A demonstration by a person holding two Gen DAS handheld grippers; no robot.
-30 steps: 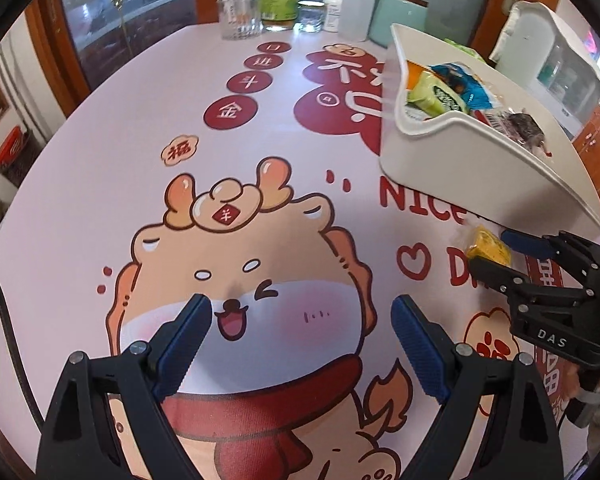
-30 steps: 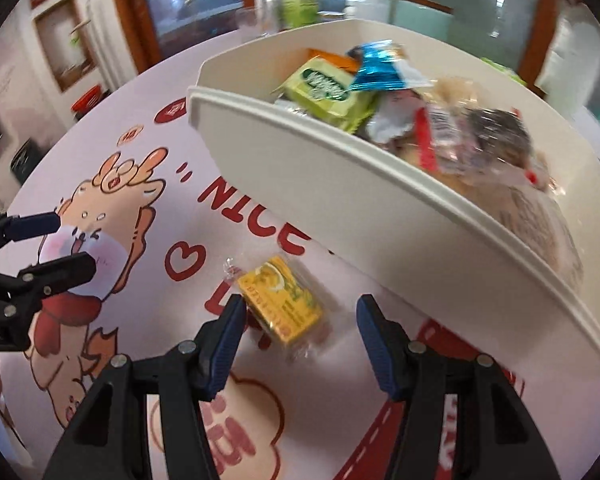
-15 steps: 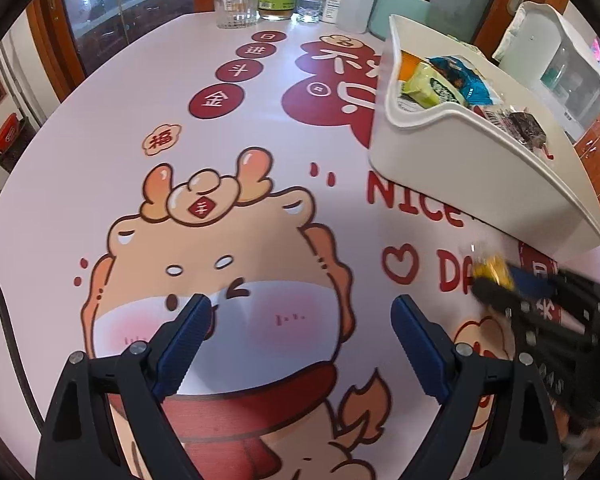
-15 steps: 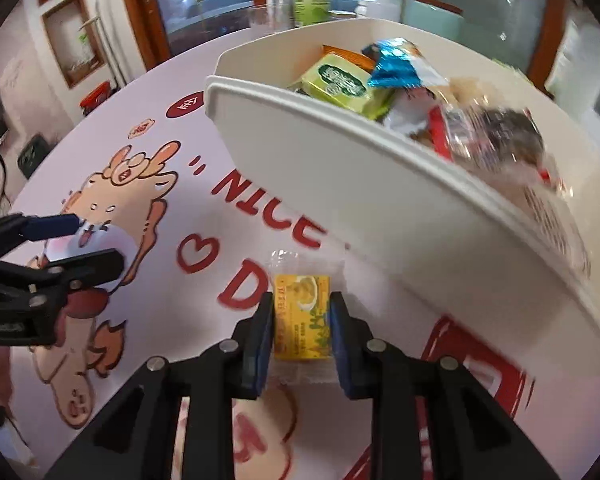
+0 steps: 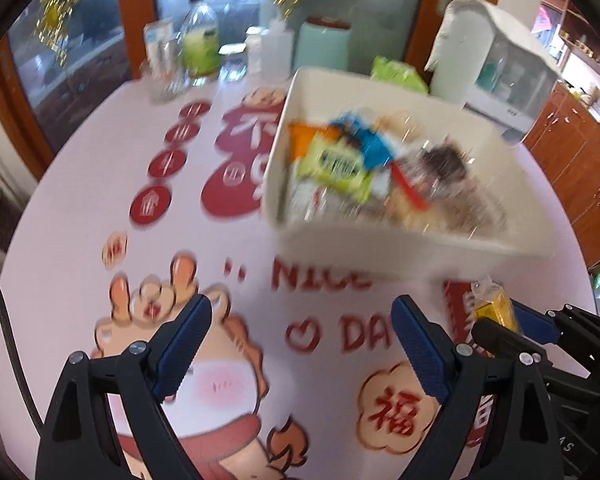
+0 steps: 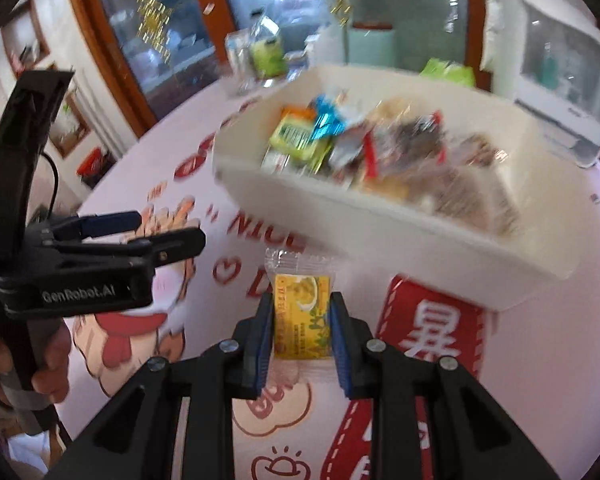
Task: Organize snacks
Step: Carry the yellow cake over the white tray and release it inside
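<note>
My right gripper (image 6: 302,304) is shut on a yellow snack packet (image 6: 302,314) in clear wrap and holds it above the table, short of the white bin (image 6: 380,220). The bin holds several wrapped snacks, among them a green packet (image 6: 296,138) and a blue one (image 6: 326,120). In the left wrist view the bin (image 5: 384,240) sits ahead to the right, and the yellow packet (image 5: 494,310) shows in the right gripper at the right edge. My left gripper (image 5: 300,336) is open and empty above the cartoon tablecloth. It also shows in the right wrist view (image 6: 156,228).
Bottles and jars (image 5: 196,48) and a mint canister (image 5: 324,50) stand at the table's far edge. A white appliance (image 5: 496,56) stands behind the bin. A green bag (image 5: 398,74) lies behind the bin. The tablecloth (image 5: 80,208) bears red print.
My right gripper closed on the yellow packet and lifted it off the table toward the bin. Both views have risen and tilted; the bin's inside now shows.
</note>
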